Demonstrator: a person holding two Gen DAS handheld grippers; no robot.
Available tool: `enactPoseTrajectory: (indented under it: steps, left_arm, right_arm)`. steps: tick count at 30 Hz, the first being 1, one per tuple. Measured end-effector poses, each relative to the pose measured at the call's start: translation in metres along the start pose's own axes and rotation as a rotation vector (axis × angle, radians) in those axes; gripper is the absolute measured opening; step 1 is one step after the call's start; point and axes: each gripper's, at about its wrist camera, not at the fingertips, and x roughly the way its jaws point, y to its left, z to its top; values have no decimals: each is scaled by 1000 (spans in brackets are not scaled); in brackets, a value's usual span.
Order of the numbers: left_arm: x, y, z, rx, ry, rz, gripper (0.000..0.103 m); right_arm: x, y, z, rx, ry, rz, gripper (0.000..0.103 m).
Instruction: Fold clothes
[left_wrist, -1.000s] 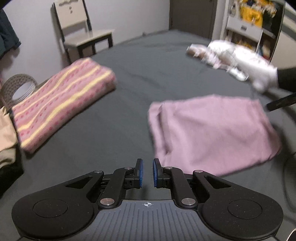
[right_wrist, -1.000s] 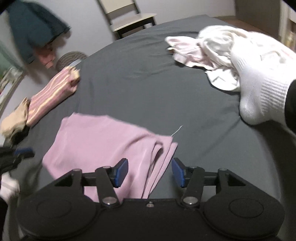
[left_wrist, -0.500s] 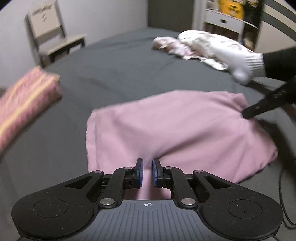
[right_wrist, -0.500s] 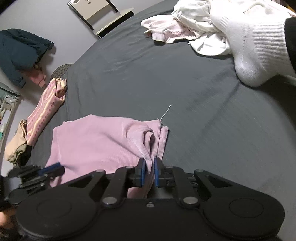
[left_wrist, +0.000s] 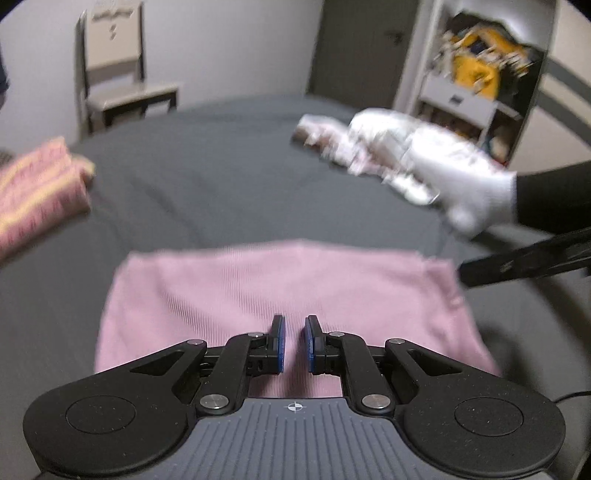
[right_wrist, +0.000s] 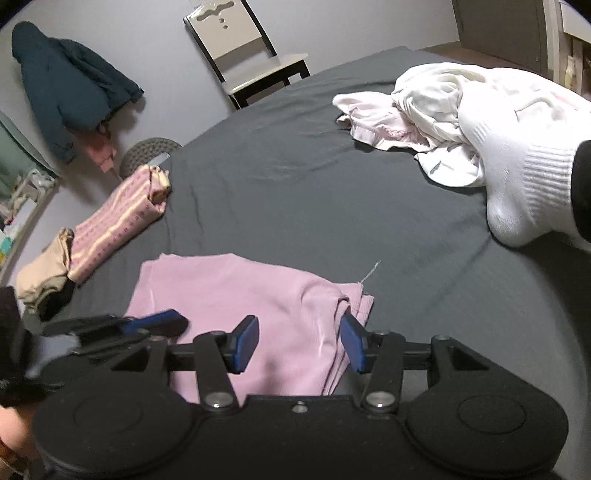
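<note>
1. The pink garment (right_wrist: 236, 306) lies folded flat on the dark grey bed (right_wrist: 332, 206), close in front of both grippers.
2. From the left wrist its long axis runs side to side; from the right wrist its layered, folded edges point toward the right gripper's right-hand finger.
3. The right gripper (right_wrist: 299, 343) has its fingers spread wide over the garment's near right corner, holding nothing.
4. The left gripper (left_wrist: 294, 343) sits at the garment's near edge with its blue pads a narrow gap apart; pink cloth shows through the gap, but whether any is pinched I cannot tell.
5. A striped pink-and-yellow folded piece (right_wrist: 118, 221) lies well apart at the bed's left edge, and a white and pale pink heap (right_wrist: 417, 110) lies far right beside a white-socked foot (right_wrist: 517, 184).
6. No readable writing or labels on anything.
</note>
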Motion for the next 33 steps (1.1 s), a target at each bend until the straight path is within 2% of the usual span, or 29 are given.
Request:
enactPoseTrajectory:
  steps: [4, 8, 11, 14, 15, 17, 19, 22, 24, 27, 30, 33]
  left_arm:
    - [-1, -9, -5, -19, -35, 43, 11]
    - [-4, -17, -11, -39, -76, 82, 11]
    - [-25, -22, -19, -63, -166, 69, 16]
    - [-30, -31, -34, -35, -206, 54, 18]
    - [-28, -34, -37, -26, -207, 46, 18]
    - [-15, -37, -40, 0, -150, 25, 18]
    - [-6, -37, -44, 16, -138, 24, 19]
    - [-16, -27, -42, -36, -156, 0, 19]
    - [-26, -22, -41, -52, -185, 3, 25]
    - [-38, -14, -41, -73, -242, -7, 30]
    - [-37, -9, -44, -91, -305, -59, 31]
    - [-27, -9, -47, -61, -290, -73, 31]
  right_arm:
    - [3, -4, 1, 36, 17, -28, 54]
    - [-2, -6, 5, 44, -4, -51, 59]
    - [-4, -12, 6, 45, 7, -72, 61]
    - [-6, -17, 3, 32, 38, -84, 61]
    - [-8, -17, 2, 29, 52, -75, 61]
    - [-12, -17, 1, 24, 75, -65, 61]
    - [-12, -15, 0, 50, 92, -93, 61]
    - [0, -11, -1, 146, 116, -120, 60]
    - [8, -7, -2, 190, 120, -127, 60]
    - [20, -8, -6, 159, 135, -59, 60]
    - [33, -20, -10, 184, 218, -4, 60]
    - [31, -25, -12, 132, 229, 32, 57]
